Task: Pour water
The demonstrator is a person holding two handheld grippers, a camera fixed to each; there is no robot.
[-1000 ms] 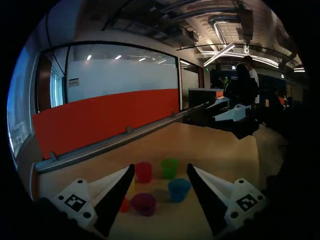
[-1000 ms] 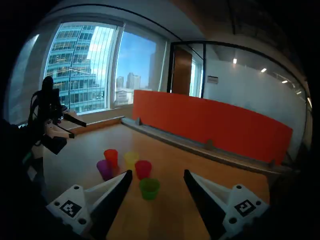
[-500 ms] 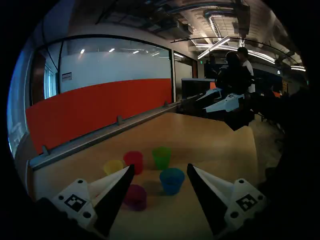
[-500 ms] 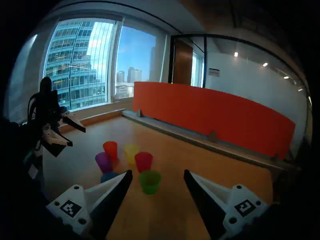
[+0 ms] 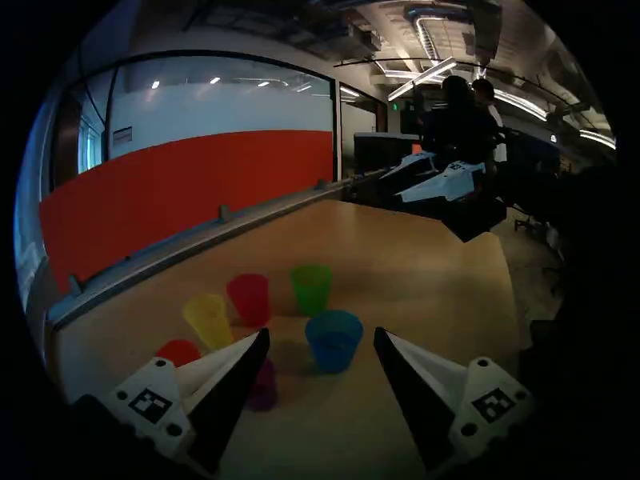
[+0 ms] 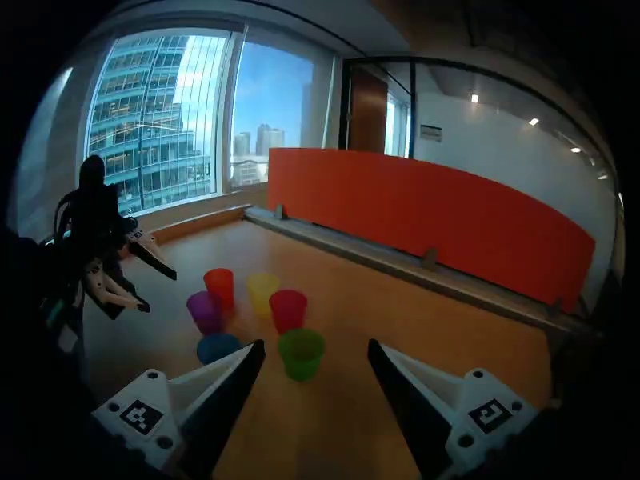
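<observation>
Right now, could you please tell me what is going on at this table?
A person holds a pair of tongs in each hand over a wooden table. Six coloured cups stand clustered on it, upright. The left tongs are open and empty, aimed at the blue cup. The right tongs are open and empty too, aimed at the green cup. No pouring has begun.

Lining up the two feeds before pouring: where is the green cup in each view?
Left gripper view: green cup centre, just behind the blue cup, right of the red cup.
Right gripper view: green cup lower centre, nearest the camera, in front of the red cup.
Shared landmark: orange panel behind the table.
</observation>
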